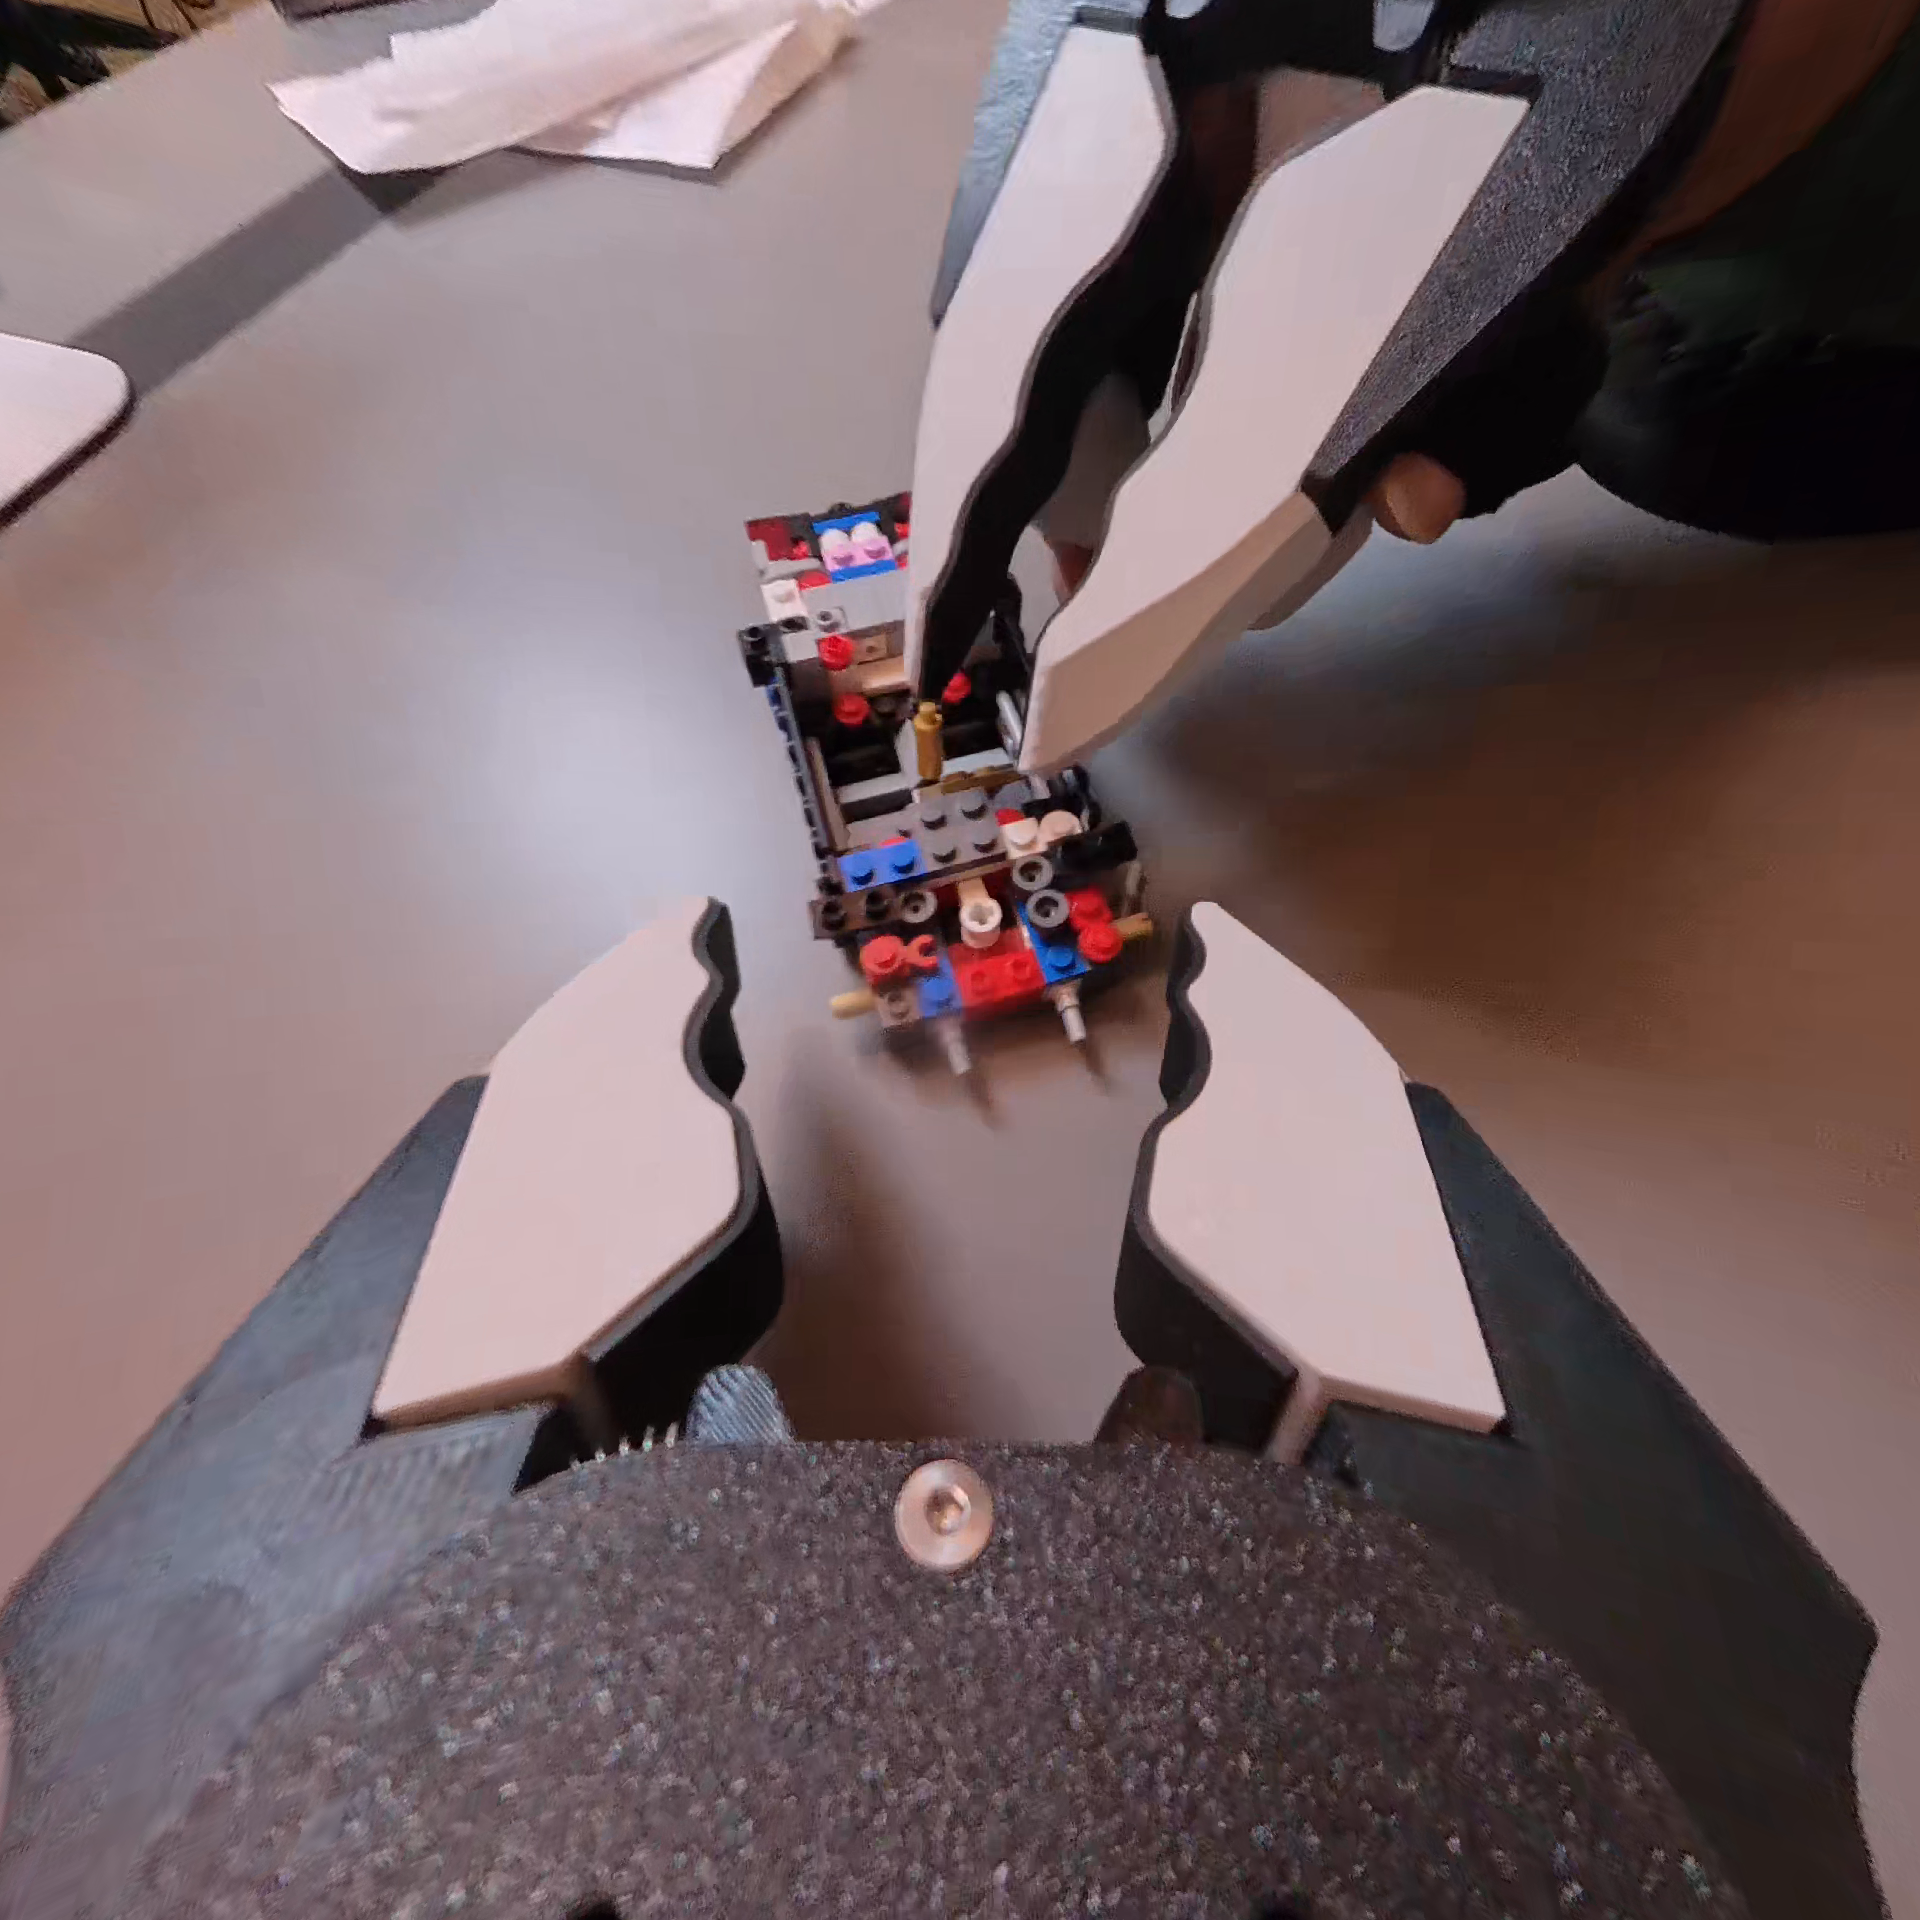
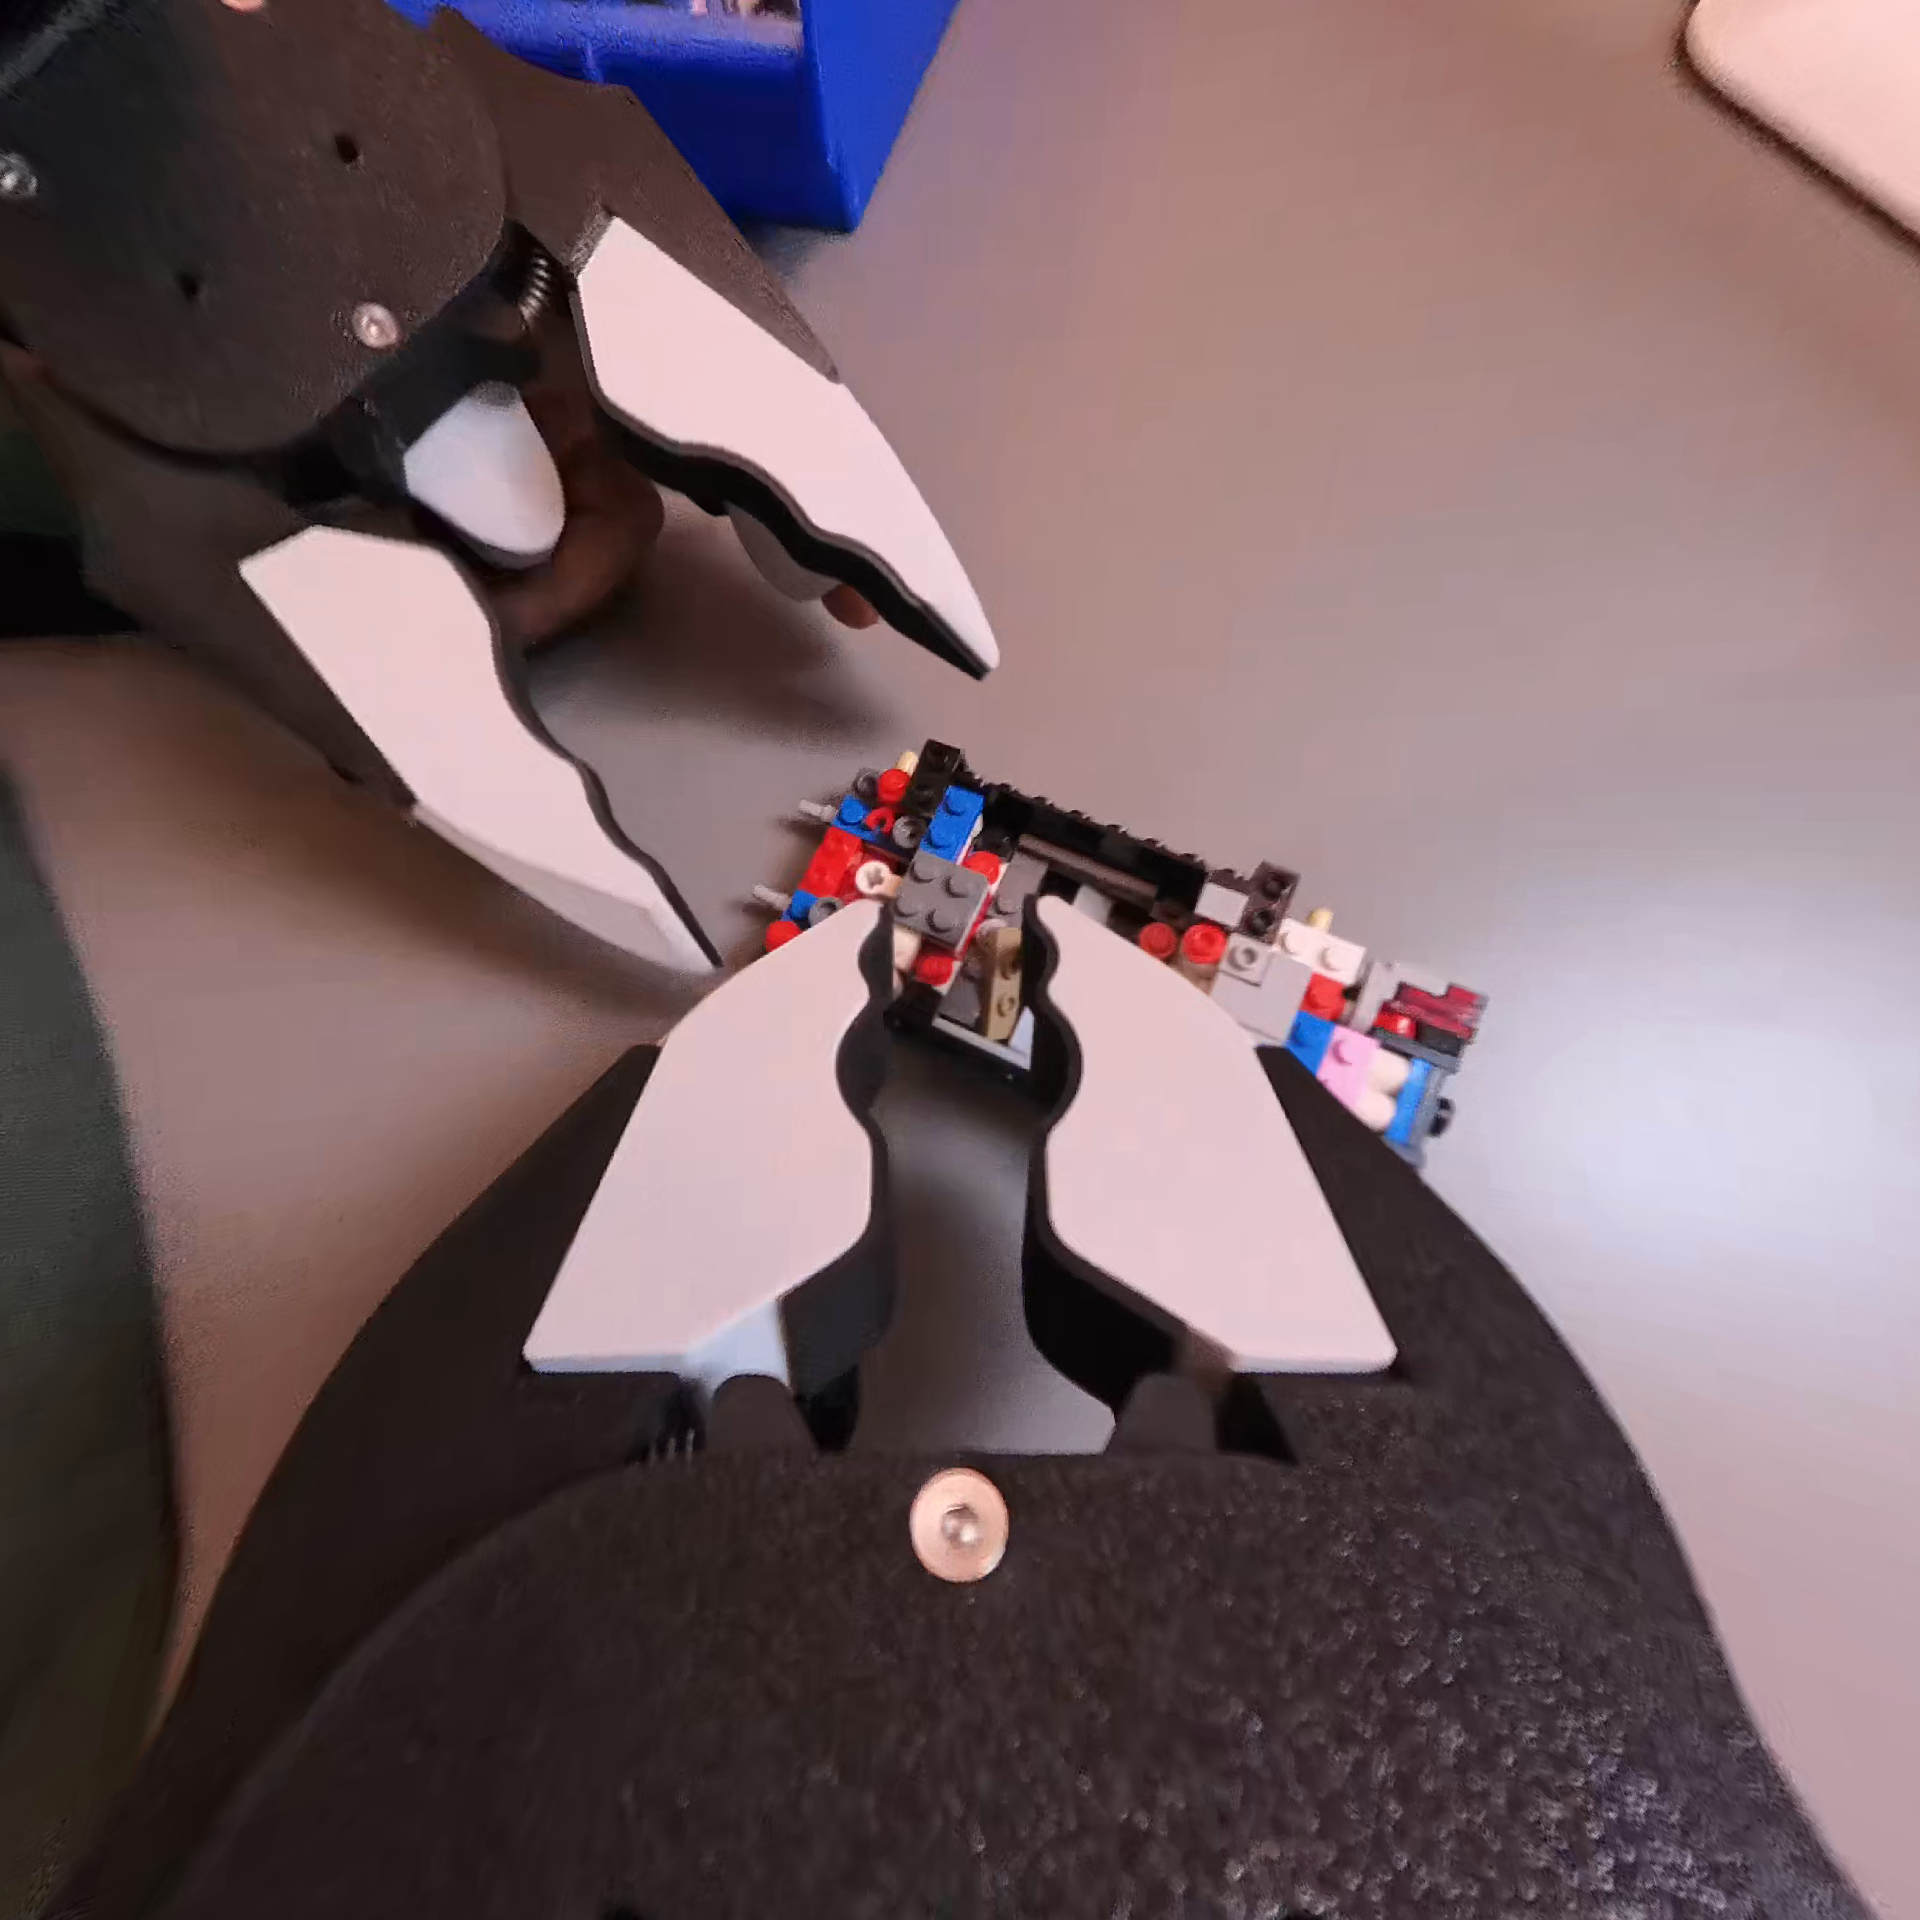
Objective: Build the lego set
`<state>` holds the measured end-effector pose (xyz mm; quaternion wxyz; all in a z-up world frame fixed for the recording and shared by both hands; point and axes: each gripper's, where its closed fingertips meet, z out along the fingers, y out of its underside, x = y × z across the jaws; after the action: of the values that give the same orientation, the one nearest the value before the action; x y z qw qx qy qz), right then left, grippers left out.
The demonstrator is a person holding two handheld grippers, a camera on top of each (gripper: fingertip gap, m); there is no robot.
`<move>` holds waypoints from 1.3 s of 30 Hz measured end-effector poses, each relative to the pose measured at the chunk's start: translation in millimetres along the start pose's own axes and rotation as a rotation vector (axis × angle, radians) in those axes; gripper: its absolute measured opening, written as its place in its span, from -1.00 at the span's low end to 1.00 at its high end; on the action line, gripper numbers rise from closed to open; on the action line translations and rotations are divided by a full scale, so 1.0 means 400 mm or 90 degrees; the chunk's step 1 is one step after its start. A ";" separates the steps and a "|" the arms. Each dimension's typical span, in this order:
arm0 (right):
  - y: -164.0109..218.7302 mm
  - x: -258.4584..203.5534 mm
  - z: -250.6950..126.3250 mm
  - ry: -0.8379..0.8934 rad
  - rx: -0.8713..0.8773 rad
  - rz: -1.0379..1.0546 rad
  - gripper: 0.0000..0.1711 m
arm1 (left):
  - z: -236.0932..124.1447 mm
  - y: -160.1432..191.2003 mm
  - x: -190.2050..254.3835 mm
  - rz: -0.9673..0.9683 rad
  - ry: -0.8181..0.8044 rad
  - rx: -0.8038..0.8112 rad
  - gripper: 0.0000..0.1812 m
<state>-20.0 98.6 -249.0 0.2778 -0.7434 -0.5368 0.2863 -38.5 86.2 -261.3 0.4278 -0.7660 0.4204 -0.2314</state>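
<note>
honestly the right gripper (image 1: 971,743), part spread over the tan pin (image 1: 928,740), could shove the lego build (image 1: 935,831) sideways since the left gripper (image 1: 951,971) hangs spread, bracing nothing.

The left gripper (image 1: 951,914) hovers with fingers spread wide; the right gripper (image 2: 951,914) points down, fingers parted.

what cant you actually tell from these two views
- Blue bin, right wrist view: cut off by the top edge, contents unreadable.
- White paper, left wrist view: cut off at the top edge and blurred.
- Tan pin on the lego model: the right claw covers what lies behind it; whether it touches the pin is unclear.
- Left claw hides nothing; it is open.
</note>
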 end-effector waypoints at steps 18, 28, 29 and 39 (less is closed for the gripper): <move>0.022 -0.006 0.058 0.036 -0.166 0.007 -0.78 | 0.046 0.021 0.013 0.019 -0.042 -0.064 -0.21; 0.016 -0.006 0.057 -0.061 -0.078 0.129 -0.80 | 0.047 0.022 0.013 0.019 -0.046 -0.066 -0.21; 0.016 -0.006 0.057 -0.067 -0.076 0.135 -0.80 | 0.048 0.022 0.013 0.018 -0.047 -0.066 -0.20; 0.013 -0.007 0.055 -0.112 -0.074 0.187 -0.82 | 0.047 0.024 0.014 0.015 -0.045 -0.068 -0.20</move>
<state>-33.5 97.0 -267.4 0.1414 -0.8007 -0.4601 0.3566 -26.3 87.7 -279.3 0.4039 -0.7903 0.4258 -0.1762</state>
